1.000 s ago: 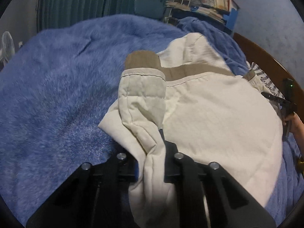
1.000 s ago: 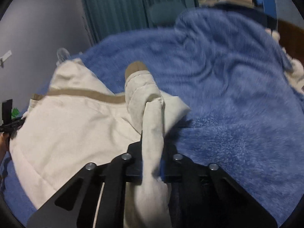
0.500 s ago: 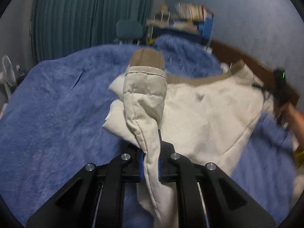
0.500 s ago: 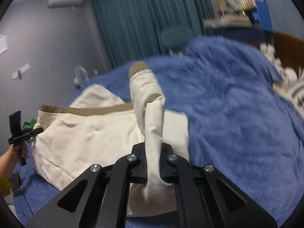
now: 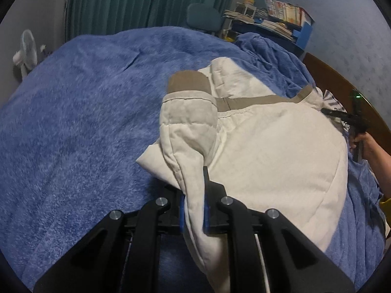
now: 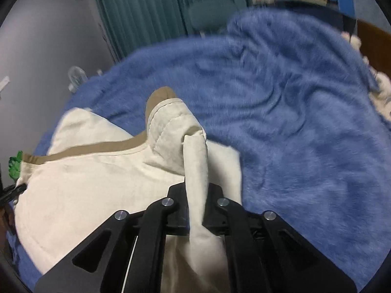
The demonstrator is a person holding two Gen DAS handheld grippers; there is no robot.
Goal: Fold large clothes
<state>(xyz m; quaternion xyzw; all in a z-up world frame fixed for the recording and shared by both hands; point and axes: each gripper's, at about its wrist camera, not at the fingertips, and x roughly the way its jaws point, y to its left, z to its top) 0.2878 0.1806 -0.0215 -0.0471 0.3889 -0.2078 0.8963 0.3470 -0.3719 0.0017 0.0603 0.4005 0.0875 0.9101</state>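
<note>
Cream garment (image 5: 268, 151), one, two grippers (image 5: 193, 195) (image 6: 198, 202) clamping it

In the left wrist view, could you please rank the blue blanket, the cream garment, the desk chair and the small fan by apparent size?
1. Blue blanket
2. Cream garment
3. Desk chair and small fan: alike, both distant, so unranked.

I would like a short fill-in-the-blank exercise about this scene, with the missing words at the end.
1. Each pair of tongs is shut on the cream ____.
2. The jacket lies on a ____ blanket.
3. The trim across the jacket is ____ in colour.
4. Behind the blanket hangs a ____ curtain.

Left tongs and right tongs are meant in sentence 1.

Missing words: jacket; blue; brown; green
</note>
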